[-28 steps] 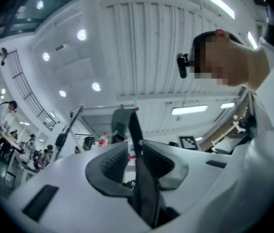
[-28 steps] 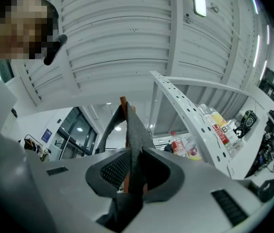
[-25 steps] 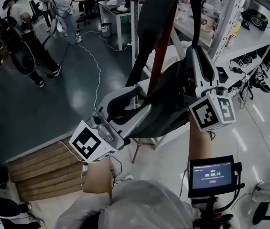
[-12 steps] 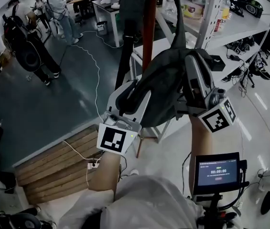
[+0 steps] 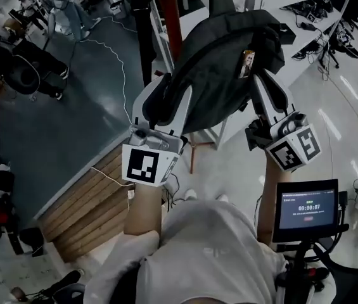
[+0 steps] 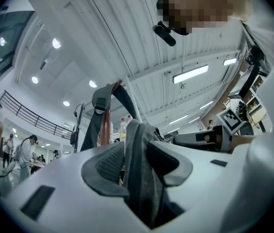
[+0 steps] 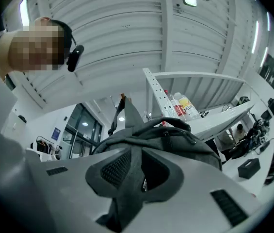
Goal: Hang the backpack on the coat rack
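Fingers of the left gripper are clamped on a fold of the grey backpack; the fabric fills the gap between the two pads. Fingers of the right gripper pinch a second fold of the same bag, and its body bulges just beyond them at 12 o'clock.

In the head view, the backpack is held aloft between both grippers. The left gripper grips its edge at 8 o'clock and the right gripper grips at 4 o'clock. Both grippers point upward, marker cubes lowermost. The left forearm and right forearm are bare and rise from the torso at 6 o'clock.

The shoulder straps run upward from the bag alongside the red coat rack pole, which stands at 11 o'clock of the bag. Whether a strap is seated on a hook cannot be determined.

A white shelving unit at 1 o'clock of the right gripper carries several bottles. A display showing a timer sits beside the right forearm at 4 o'clock.
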Demonstrator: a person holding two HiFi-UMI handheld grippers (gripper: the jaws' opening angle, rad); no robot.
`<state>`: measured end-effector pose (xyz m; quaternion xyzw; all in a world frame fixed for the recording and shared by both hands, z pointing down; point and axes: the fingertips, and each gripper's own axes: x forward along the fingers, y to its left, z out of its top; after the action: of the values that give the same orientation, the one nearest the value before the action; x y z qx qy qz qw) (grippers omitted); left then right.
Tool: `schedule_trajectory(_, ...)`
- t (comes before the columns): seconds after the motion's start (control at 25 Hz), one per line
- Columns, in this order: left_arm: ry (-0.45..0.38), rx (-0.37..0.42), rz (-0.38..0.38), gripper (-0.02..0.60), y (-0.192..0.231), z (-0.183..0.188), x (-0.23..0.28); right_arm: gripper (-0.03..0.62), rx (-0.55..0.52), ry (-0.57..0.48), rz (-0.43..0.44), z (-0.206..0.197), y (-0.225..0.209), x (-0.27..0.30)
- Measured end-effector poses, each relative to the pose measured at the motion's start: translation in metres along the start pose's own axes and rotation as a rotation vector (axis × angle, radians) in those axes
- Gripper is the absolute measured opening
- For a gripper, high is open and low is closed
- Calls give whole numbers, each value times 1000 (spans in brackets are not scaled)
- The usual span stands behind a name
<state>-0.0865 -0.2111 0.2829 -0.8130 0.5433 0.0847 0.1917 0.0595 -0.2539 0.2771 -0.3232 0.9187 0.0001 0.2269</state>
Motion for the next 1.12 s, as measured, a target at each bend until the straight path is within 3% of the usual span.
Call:
schedule_trajectory(0.16,-9,-8,-4,164,-8,-3,1,72,-52,64,-55,-13,1,-4)
schedule_trajectory(0.48,-24,-28,-19,163,-11,-13,7,72,-123,153,-38,-45,3,11)
schedule_trajectory(0.72,-21,-45,-37,158,-12,-20,8,72,-91,148,-45,-55,0,15)
schedule_trajectory(1.12,-14,-60,-53,152,-14,-22,9,72,-135,158,-69,-60,0,23)
